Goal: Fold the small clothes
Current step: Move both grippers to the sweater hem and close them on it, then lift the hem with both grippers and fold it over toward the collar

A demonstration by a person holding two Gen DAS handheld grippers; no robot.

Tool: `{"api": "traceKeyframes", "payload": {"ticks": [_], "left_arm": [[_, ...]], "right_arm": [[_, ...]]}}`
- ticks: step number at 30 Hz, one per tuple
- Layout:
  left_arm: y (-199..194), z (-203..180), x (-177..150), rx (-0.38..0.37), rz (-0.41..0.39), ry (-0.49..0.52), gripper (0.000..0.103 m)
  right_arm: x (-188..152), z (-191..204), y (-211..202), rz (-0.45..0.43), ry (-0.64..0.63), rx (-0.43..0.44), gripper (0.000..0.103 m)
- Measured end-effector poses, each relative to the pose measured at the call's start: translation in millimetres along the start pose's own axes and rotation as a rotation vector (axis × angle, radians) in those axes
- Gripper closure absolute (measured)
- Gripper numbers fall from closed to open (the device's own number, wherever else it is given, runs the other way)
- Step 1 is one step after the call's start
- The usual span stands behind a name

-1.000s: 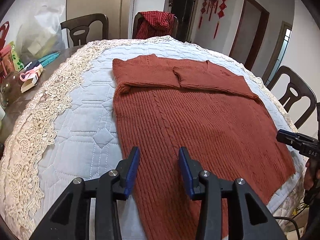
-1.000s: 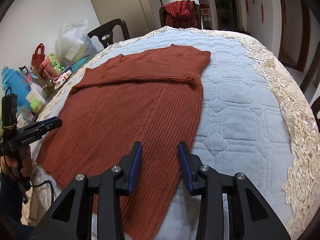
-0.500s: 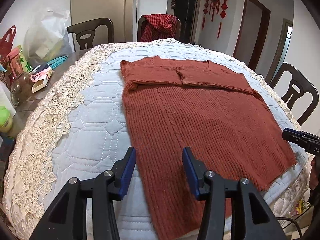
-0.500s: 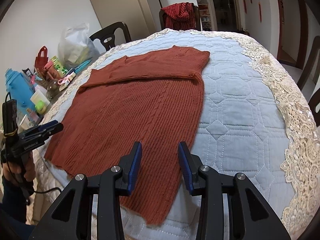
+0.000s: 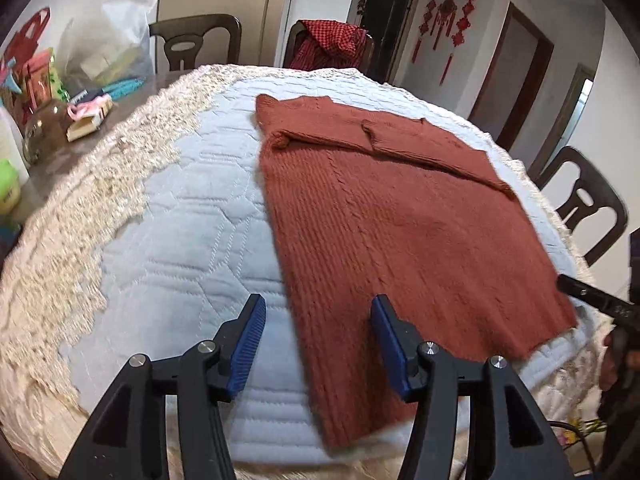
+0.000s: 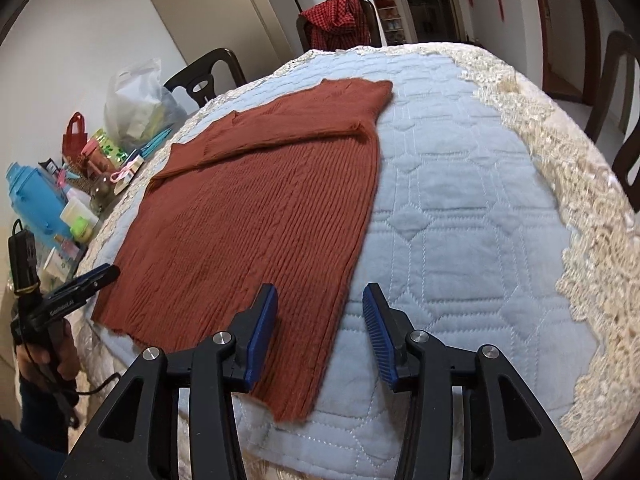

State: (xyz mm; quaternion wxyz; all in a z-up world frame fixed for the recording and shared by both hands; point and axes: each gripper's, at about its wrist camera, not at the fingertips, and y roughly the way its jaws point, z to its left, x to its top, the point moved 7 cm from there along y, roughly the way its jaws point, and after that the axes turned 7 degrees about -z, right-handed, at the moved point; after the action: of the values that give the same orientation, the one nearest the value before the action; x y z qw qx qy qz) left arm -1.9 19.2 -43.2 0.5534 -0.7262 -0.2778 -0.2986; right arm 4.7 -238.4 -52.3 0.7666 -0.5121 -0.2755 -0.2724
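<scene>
dark chairs (image 5: 195, 41), red wall ornaments (image 5: 447, 2), white bag (image 6: 134, 98), blue jug (image 6: 30, 196)

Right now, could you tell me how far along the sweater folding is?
Done: both sleeves lie folded across the chest of the sweater, which is flat on the quilt. In hand: nothing is gripped. The left tool and right tool have just been opening, each hovering over a near hem corner, with nothing pressed between the pads. Left: grip the hem and fold the body up towards the collar.
</scene>
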Motion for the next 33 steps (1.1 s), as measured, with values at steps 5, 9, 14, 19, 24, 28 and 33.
{"api": "traceKeyframes", "payload": {"ticks": [5,9,14,19,24,28,33], "left_arm": [[-4,-9,-6,-0.025,-0.009,-0.009,0.046],[-4,-12,-6,-0.036,-0.020,-0.028,0.049],[-6,-5,-8,-0.062,-0.012,-0.101,0.069],[-8,-4,-12,-0.086,-0.005,-0.143,0.075],[-7,-11,-6,-0.131,0.004,-0.150,0.091],[-23,6,4,-0.106,-0.046,-0.151,0.091],[-18,20,-8,-0.129,0.000,-0.194,0.091]], "right_arm": [[-5,8,-2,0.009,0.020,0.058,0.055],[-8,15,0,0.008,0.017,0.084,0.055],[-8,15,0,0.006,0.041,0.105,0.056],[-10,14,0,0.010,0.046,0.103,0.077],[-9,16,3,0.018,0.067,0.119,0.094],[2,7,-17,-0.035,0.073,0.118,0.095],[-3,-12,-21,-0.020,0.124,0.116,0.095]]}}
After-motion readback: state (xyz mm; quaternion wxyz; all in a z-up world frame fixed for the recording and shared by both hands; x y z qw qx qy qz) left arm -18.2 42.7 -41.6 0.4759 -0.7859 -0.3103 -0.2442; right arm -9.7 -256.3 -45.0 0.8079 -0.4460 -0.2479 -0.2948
